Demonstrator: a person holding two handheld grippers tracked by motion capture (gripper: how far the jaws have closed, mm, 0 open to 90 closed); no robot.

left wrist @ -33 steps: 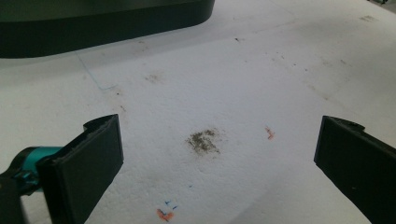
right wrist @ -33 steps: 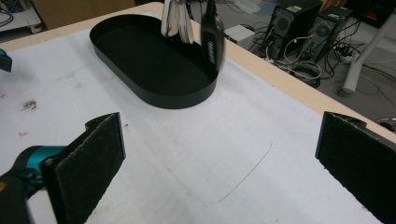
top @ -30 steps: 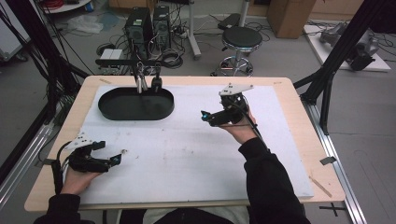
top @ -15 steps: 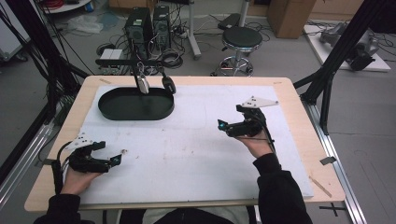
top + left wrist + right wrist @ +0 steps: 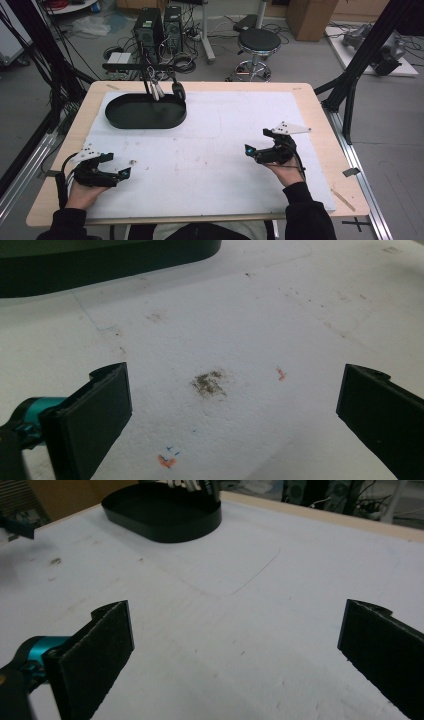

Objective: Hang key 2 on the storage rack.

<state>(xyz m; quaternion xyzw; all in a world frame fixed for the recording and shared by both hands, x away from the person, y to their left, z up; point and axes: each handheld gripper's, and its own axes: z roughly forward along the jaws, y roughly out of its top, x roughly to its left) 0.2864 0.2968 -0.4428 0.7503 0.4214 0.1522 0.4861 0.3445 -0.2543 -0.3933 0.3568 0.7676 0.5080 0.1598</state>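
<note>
Resting low on white sheet (image 5: 210, 150) of desk (image 5: 320, 115), left hand-held gripper (image 5: 122, 173) near front-left corner, right hand-held gripper (image 5: 248, 150) toward right side — well apart. Black oval tray (image 5: 145, 112) at back-left.

Left gripper view: jaws spread wide, gripping nothing — stained sheet between; tray wall (image 5: 100, 260) ahead.

Right gripper view: jaws spread wide, empty; tray (image 5: 165, 515) far ahead.

No legible writing.
</note>
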